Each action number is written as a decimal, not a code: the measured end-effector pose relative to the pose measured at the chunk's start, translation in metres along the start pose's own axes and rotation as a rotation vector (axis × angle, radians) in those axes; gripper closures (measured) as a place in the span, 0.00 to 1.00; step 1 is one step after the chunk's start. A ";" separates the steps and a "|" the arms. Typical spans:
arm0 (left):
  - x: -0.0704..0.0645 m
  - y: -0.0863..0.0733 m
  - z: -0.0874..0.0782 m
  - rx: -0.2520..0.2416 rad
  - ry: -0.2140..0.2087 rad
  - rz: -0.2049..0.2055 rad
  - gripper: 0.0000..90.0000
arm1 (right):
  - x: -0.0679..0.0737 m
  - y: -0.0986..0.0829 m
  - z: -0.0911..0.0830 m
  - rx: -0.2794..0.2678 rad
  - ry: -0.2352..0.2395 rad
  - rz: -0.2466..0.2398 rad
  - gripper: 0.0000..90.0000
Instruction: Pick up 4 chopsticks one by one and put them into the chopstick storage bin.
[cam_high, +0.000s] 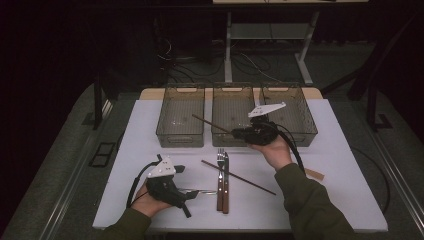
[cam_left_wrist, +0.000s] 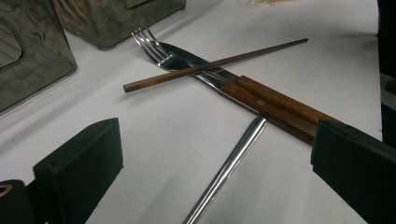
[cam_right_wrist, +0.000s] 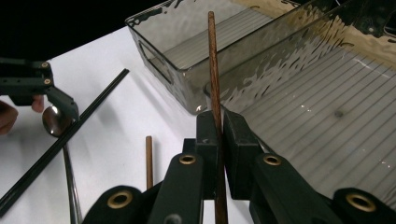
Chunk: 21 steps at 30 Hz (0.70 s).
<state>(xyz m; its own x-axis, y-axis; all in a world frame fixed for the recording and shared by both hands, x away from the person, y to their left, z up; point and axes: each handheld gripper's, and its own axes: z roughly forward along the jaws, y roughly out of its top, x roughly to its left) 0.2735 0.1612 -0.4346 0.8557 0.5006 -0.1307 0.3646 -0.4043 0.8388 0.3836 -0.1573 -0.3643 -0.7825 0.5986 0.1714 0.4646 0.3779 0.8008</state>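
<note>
A person is sorting cutlery into three clear bins (cam_high: 180, 135) standing in a row at the 12 o'clock edge of a white desk (cam_high: 350, 200), and the job looks barely begun: all three bins appear empty. The right gripper (cam_high: 239, 133), jaws clenched on a brown chopstick (cam_high: 210, 123), is holding it over the middle bin (cam_right_wrist: 327, 116). Its twin, the second chopstick (cam_high: 240, 178), is lying across the fork (cam_high: 220, 175) and knife (cam_high: 226, 182) at desk centre. The left gripper (cam_high: 186, 197), at 7 o'clock, jaws released, is straddling a steel spoon handle (cam_left_wrist: 233, 158).
</note>
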 end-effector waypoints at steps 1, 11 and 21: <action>0.000 0.000 0.000 0.001 0.001 0.000 0.01 | 0.000 0.003 0.002 0.002 0.000 0.009 0.94; 0.000 0.000 0.000 0.003 0.000 0.000 0.02 | -0.007 0.017 0.011 -0.002 -0.018 0.045 0.95; -0.001 0.000 -0.001 0.006 -0.002 -0.001 0.02 | -0.009 0.038 0.022 0.001 -0.039 0.058 0.94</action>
<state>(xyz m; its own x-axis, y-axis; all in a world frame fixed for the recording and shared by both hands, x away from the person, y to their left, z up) 0.2728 0.1612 -0.4338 0.8562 0.4993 -0.1325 0.3674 -0.4084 0.8356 0.4171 -0.1326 -0.3477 -0.7375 0.6465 0.1954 0.5094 0.3426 0.7894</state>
